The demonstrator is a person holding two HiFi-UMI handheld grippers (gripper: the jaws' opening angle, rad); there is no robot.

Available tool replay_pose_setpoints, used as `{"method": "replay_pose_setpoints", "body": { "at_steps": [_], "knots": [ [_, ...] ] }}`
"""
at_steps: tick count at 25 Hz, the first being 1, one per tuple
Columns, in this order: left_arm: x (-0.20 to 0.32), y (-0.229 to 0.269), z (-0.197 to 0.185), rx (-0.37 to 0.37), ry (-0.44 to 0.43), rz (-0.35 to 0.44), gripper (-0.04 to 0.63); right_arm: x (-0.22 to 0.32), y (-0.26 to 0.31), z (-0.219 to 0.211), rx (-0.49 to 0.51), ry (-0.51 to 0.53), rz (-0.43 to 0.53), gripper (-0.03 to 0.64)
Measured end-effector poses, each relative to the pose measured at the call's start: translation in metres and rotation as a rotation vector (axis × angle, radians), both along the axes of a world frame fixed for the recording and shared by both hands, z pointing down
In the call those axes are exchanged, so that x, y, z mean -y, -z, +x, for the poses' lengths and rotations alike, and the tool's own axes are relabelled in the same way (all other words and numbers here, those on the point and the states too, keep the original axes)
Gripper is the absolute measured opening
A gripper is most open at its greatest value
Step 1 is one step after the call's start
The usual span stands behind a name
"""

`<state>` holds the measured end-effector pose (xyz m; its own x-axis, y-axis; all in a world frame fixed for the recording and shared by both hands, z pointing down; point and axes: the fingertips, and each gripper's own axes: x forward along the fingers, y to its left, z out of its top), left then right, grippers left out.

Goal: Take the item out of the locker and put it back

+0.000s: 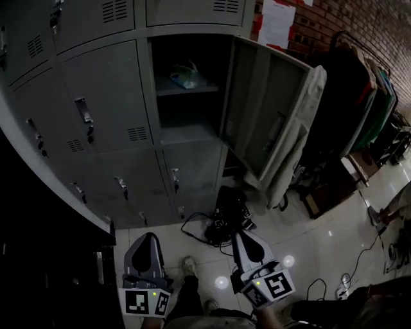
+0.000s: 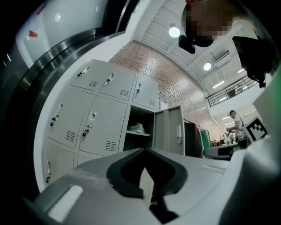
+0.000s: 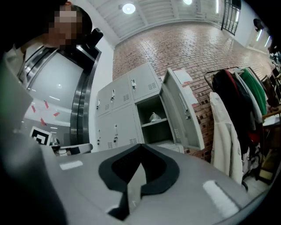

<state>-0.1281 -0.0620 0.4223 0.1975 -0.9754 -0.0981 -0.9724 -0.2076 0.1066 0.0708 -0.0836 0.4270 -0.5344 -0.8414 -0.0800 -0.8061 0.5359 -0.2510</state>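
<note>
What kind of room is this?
Probably a locker or changing room: rows of grey metal lockers, one open, and a rack of hanging clothes by a brick wall.

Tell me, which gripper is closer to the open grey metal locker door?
Right. The right gripper sits below the open grey metal locker door, nearly in line with it; the left gripper is farther left, below the closed lockers.

The item (image 1: 184,76) lies on the shelf (image 1: 192,89) inside the open locker (image 1: 190,133).

Brick wall (image 1: 350,19), glossy white floor (image 1: 321,239)
</note>
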Motion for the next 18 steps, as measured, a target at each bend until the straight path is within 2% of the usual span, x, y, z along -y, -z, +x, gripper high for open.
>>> {"method": "replay_pose_setpoints", "body": {
  "at_steps": [3,7,10,18],
  "knots": [
    [-0.055,-0.002,0.016,0.002,-0.002,-0.026,0.005,-0.064,-0.004,0.011,-0.031,0.024,-0.026,0.002],
    [-0.098,0.016,0.023,0.0,0.009,0.002,0.005,-0.121,0.008,0.019,-0.028,0.048,-0.008,0.002],
    [-0.122,0.025,0.016,0.001,0.03,0.025,0.005,-0.143,0.009,0.015,-0.01,0.035,-0.002,0.002],
    [-0.151,0.046,-0.001,0.008,0.066,0.089,0.005,-0.163,0.014,0.005,-0.069,0.024,0.018,0.002]
  ]
}}
